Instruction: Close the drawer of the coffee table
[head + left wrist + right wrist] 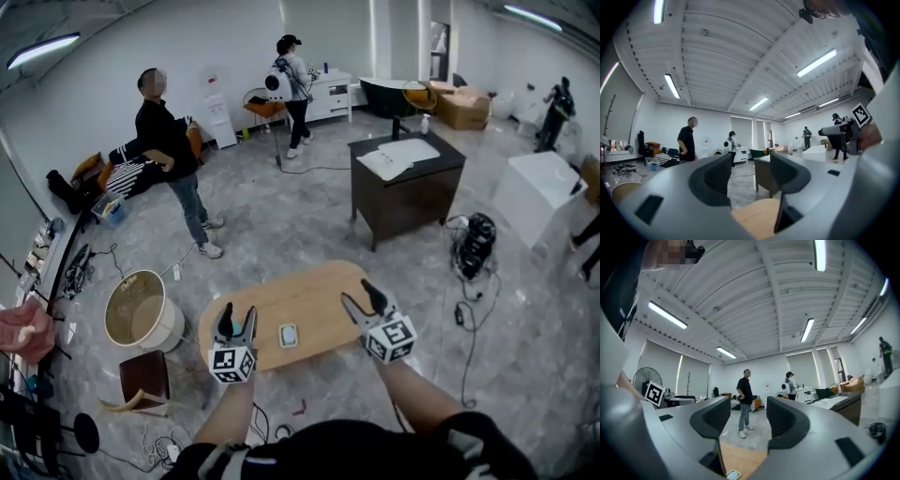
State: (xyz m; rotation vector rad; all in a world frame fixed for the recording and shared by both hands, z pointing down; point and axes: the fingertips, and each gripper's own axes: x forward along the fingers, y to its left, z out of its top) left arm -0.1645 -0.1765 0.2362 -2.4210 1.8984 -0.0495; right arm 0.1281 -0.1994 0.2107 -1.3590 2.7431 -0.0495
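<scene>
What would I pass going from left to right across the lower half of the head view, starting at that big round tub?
Round tub → left gripper → small pale object lying on the wooden table → right gripper → black equipment on the floor → white block.

Bright ceiling strip-lighting, fisheye-bent edges

I see a dark desk (406, 187), with a person in black (169, 150) well to its left, a white box (539, 192) at its right, and a round tub (141, 309) lower left of it.
</scene>
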